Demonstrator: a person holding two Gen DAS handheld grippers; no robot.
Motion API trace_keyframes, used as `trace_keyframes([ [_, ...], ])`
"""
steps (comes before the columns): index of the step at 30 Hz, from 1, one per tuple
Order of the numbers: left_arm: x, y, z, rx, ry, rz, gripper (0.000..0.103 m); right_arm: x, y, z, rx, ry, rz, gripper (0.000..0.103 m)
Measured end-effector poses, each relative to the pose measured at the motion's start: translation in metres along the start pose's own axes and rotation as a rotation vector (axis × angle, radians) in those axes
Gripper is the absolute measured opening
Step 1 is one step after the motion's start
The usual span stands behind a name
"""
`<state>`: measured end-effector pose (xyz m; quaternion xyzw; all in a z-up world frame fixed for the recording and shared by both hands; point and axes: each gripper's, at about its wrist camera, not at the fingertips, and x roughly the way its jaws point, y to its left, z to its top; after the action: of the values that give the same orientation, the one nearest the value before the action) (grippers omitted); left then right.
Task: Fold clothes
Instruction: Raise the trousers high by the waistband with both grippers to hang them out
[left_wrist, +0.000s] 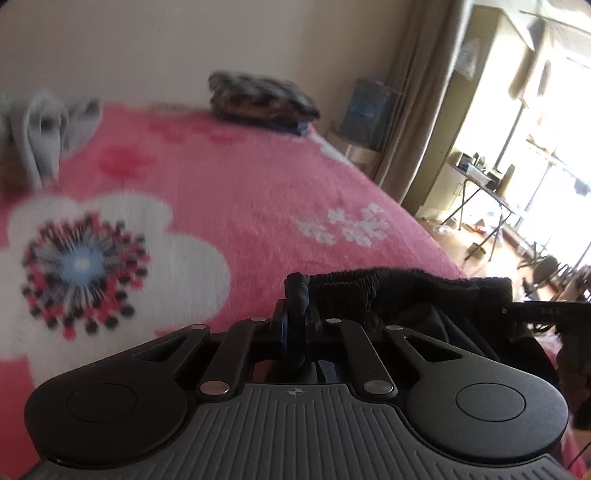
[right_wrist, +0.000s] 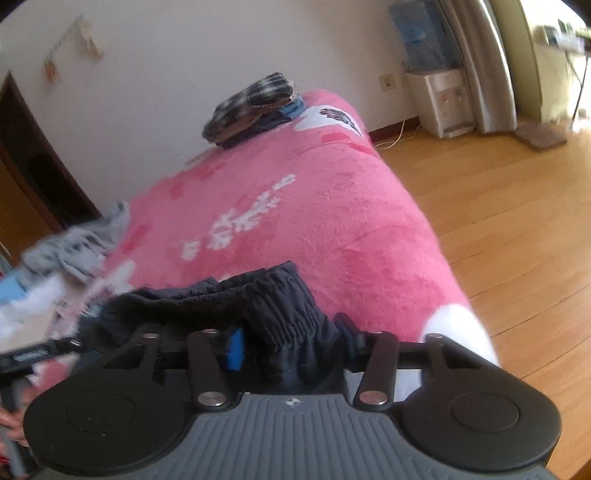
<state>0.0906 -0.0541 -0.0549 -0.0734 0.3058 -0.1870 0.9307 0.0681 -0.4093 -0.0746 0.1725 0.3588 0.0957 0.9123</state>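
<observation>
A black garment with an elastic waistband (right_wrist: 273, 295) hangs stretched between both grippers over the near edge of the pink flowered bed (right_wrist: 295, 206). My left gripper (left_wrist: 297, 295) is shut, with a corner of the waistband (left_wrist: 369, 291) pinched between its fingers. My right gripper (right_wrist: 291, 343) is shut on a thick bunch of the same waistband, which fills the gap between its blue pad (right_wrist: 234, 349) and the other finger. A finger of the right gripper shows at the right edge of the left wrist view. The garment's lower part is hidden under the grippers.
A stack of folded clothes with a plaid piece on top (right_wrist: 251, 107) sits at the bed's far end. A loose grey garment (right_wrist: 81, 243) lies at the left side. Wooden floor (right_wrist: 498, 221), a water dispenser (right_wrist: 439, 99) and a folding table (left_wrist: 480, 184) lie to the right.
</observation>
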Motion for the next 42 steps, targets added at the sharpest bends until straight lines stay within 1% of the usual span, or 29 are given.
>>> trace_keyframes([
  [1,-0.006,-0.003,0.002,0.021,-0.022,0.012,0.005,-0.001,0.004,0.0,-0.021,-0.002,-0.011,0.015],
  [4,-0.033,-0.013,0.01,0.094,-0.1,0.051,0.005,-0.016,0.022,0.004,-0.081,-0.049,-0.031,0.012],
  [9,-0.094,-0.026,0.023,0.18,-0.252,0.092,0.005,-0.058,0.057,0.011,-0.18,-0.161,-0.041,0.01],
  [14,-0.168,-0.031,0.044,0.195,-0.399,0.105,0.005,-0.123,0.106,0.03,-0.245,-0.317,0.02,0.01],
  [19,-0.252,-0.033,0.071,0.206,-0.555,0.094,0.004,-0.188,0.157,0.045,-0.327,-0.465,0.086,0.009],
  [21,-0.283,-0.035,0.079,0.224,-0.611,0.088,0.005,-0.216,0.177,0.048,-0.368,-0.522,0.108,0.009],
  [23,-0.31,-0.039,0.086,0.243,-0.664,0.081,0.005,-0.244,0.197,0.05,-0.422,-0.581,0.115,0.009],
  [27,-0.362,-0.05,0.098,0.285,-0.767,0.07,0.005,-0.292,0.227,0.052,-0.489,-0.686,0.143,0.009],
  [29,-0.379,-0.054,0.102,0.295,-0.801,0.057,0.005,-0.313,0.239,0.052,-0.527,-0.741,0.142,0.009],
  [33,-0.409,-0.065,0.107,0.314,-0.853,0.034,0.005,-0.351,0.255,0.05,-0.559,-0.828,0.152,0.009],
  [38,-0.444,-0.08,0.105,0.37,-0.935,0.019,0.005,-0.392,0.267,0.042,-0.577,-0.925,0.168,0.009],
  [42,-0.47,-0.089,0.102,0.38,-0.971,-0.007,0.005,-0.424,0.273,0.031,-0.596,-0.995,0.185,0.009],
])
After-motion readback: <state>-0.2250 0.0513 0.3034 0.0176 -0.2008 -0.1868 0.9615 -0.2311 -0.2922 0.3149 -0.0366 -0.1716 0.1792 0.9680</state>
